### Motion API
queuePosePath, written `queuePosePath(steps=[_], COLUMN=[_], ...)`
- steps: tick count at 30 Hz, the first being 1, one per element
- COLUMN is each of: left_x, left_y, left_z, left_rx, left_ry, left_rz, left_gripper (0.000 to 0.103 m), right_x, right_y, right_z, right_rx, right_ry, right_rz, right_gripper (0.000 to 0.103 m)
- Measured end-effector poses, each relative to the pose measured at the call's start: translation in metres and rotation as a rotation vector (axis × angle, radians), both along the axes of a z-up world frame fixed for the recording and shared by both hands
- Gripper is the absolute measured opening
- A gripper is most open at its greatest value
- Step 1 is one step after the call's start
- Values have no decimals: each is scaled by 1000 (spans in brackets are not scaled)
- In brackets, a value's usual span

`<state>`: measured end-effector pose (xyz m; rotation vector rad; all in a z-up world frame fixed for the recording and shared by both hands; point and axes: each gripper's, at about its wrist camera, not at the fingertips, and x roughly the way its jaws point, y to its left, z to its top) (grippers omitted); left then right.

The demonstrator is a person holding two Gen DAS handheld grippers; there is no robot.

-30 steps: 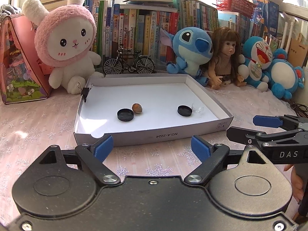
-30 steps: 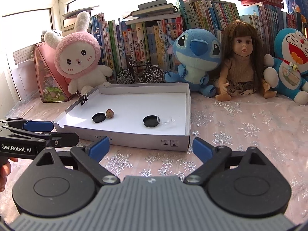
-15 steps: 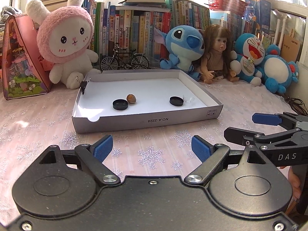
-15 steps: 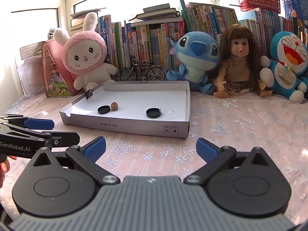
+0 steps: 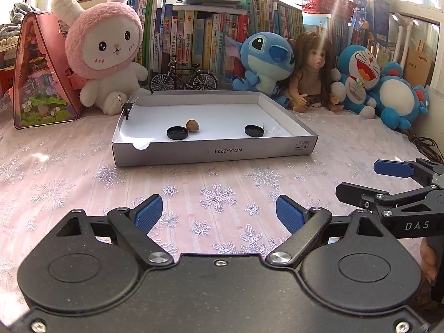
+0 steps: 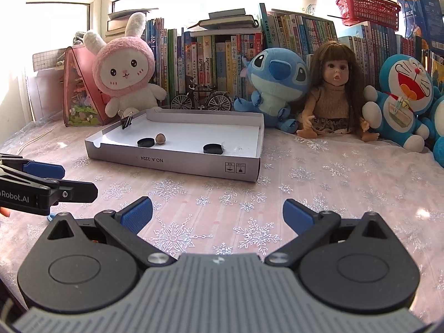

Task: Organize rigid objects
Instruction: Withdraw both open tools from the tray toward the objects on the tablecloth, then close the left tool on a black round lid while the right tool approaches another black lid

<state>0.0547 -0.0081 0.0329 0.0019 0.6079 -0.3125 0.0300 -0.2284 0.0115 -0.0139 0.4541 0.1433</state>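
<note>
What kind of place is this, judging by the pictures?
Probably a child's room or a home play corner: a row of books at the back, plush toys and a doll before them, and a snowflake tablecloth.

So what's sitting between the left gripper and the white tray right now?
Nothing: in the left wrist view, only bare snowflake tablecloth lies between the open left gripper and the white tray.

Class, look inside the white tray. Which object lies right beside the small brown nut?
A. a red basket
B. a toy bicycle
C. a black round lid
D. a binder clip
C: in the white tray, the nut lies right beside a black round lid.
</note>
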Motion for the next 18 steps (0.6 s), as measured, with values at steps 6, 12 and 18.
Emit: queuePosePath(steps=[6, 12, 18], left_x=[-21, -39, -45], left_y=[4, 7, 16], left_z=[-1, -6, -14], left_rx=[1, 44, 27], left_ry=[-12, -12, 36], left_rz=[-8, -17, 2], left_gripper=[88, 88, 87], right_x=[-15, -24, -28], right_y=[2, 7, 9], right_z=[-3, -11, -20], right_rx=[-35, -62, -51], right_ry=[-9, 5, 28], right_rz=[14, 24, 14], right_gripper=[103, 103, 103])
